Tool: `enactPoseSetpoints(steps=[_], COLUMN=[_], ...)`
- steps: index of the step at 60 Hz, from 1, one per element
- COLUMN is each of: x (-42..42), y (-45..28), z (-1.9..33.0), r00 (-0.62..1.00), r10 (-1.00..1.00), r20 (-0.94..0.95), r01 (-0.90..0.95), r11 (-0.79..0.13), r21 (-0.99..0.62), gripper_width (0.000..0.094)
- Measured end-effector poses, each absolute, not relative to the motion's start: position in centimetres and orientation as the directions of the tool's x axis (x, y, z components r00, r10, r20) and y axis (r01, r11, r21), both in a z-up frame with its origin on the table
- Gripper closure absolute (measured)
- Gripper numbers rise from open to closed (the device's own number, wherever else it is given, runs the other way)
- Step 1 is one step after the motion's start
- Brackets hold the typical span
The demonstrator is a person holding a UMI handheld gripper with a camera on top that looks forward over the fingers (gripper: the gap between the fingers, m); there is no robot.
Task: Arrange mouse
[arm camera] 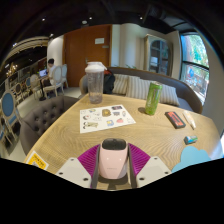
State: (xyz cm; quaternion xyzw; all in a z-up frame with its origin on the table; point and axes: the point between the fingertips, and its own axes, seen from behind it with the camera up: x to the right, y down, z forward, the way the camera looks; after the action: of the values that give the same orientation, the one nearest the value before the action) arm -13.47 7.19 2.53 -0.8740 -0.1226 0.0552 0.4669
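A pale pink computer mouse with a dark top end sits between my two fingers, whose magenta pads press against its sides. My gripper is shut on the mouse and holds it above the near edge of the wooden table. The lower part of the mouse is hidden by the gripper body.
On the table stand a clear jar, a green bottle, a white printed sheet, a pink and dark flat object and a small teal item. A yellow object lies at the near left. A sofa with cushions runs behind.
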Motion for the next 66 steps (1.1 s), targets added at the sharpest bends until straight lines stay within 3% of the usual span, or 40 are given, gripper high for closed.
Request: enactPoseSetpoints(steps=[10, 16, 21, 27, 33, 42, 52, 56, 66], x=[-2.4, 6.3, 13.2, 19.2, 21.3, 21.8, 21.7, 21.3, 20.6], y=[6.1, 5.2, 5.0, 4.6, 3.8, 2.9, 3.1, 2.6, -2.6], z=[12.4, 14.7, 12.8, 7.7, 2.9, -0.8, -0.9, -0.2, 3.7], r00=[0.990, 0.998, 0.993, 0.984, 0.986, 0.991, 0.991, 0.991, 0.995], r10=[0.131, 0.013, -0.083, -0.154, -0.155, -0.123, -0.122, -0.105, -0.036], r20=[0.045, 0.069, 0.084, 0.090, 0.062, 0.043, -0.050, -0.082, -0.089], r01=[0.092, 0.069, 0.045, 0.006, -0.032, -0.040, -0.114, -0.129, -0.094], r11=[-0.376, -0.344, -0.386, -0.473, -0.540, -0.600, -0.602, -0.592, -0.558], r21=[-0.922, -0.936, -0.921, -0.881, -0.841, -0.799, -0.790, -0.795, -0.825], gripper_width=[0.0488, 0.0489, 0.0490, 0.0490, 0.0489, 0.0488, 0.0343, 0.0083, 0.0096])
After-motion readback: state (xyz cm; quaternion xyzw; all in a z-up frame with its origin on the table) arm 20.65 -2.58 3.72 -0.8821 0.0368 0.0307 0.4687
